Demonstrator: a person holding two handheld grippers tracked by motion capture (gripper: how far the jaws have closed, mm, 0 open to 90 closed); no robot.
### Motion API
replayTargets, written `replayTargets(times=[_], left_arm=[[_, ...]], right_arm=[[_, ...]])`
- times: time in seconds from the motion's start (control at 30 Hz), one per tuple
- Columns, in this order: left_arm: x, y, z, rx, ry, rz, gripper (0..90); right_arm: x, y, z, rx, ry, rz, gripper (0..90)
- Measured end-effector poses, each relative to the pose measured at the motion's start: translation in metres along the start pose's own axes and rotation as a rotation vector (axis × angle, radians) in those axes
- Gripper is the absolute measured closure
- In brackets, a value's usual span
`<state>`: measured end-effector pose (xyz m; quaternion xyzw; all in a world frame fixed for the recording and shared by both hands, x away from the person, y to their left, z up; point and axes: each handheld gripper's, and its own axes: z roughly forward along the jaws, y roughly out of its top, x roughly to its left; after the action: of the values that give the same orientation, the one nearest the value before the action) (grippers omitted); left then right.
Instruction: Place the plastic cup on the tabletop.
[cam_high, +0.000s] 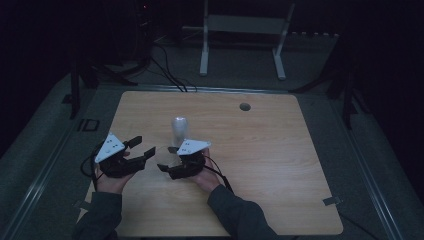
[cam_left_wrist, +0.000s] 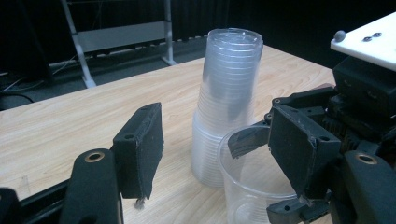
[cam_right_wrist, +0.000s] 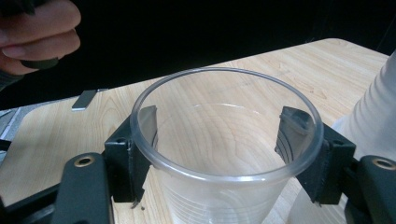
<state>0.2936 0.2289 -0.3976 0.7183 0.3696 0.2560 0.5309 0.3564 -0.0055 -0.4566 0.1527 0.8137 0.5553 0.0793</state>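
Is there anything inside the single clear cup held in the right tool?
The clear cup in the right tool looks empty: wood grain of the table shows through it. Its base is cut off below the picture's edge.

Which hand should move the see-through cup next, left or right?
Right, probably. The right gripper already clasps the single clear cup between its jaws. The left gripper stands open and empty beside the cup stack.

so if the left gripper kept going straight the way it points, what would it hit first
Most likely the single clear plastic cup held in the right gripper, which sits just ahead of the left gripper jaws. The stack of clear plastic cups stands right behind it, though depth is hard to judge.
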Motion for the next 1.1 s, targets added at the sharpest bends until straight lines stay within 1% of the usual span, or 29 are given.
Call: replayTargets(times=[0.23, 0.53, 0.8, 1.1], left_arm=[[-0.001, -0.001, 0.001, 0.001, -0.003, 0.0, 35.9], [-0.001, 0.0, 0.001, -0.004, -0.005, -0.002, 35.9], [-0.001, 0.0, 0.002, -0.002, -0.007, -0.004, 35.9], [-0.001, -0.001, 0.002, 0.0, -0.008, -0.002, 35.9]], right_arm=[[0.0, -0.002, 0.003, 0.006, -0.003, -0.007, 29.1], [-0.001, -0.007, 0.008, 0.014, -0.01, 0.003, 28.8], [-0.001, -0.008, 0.011, 0.014, -0.023, -0.016, 28.4], [-0.001, -0.011, 0.015, 0.018, -0.033, -0.019, 27.7]])
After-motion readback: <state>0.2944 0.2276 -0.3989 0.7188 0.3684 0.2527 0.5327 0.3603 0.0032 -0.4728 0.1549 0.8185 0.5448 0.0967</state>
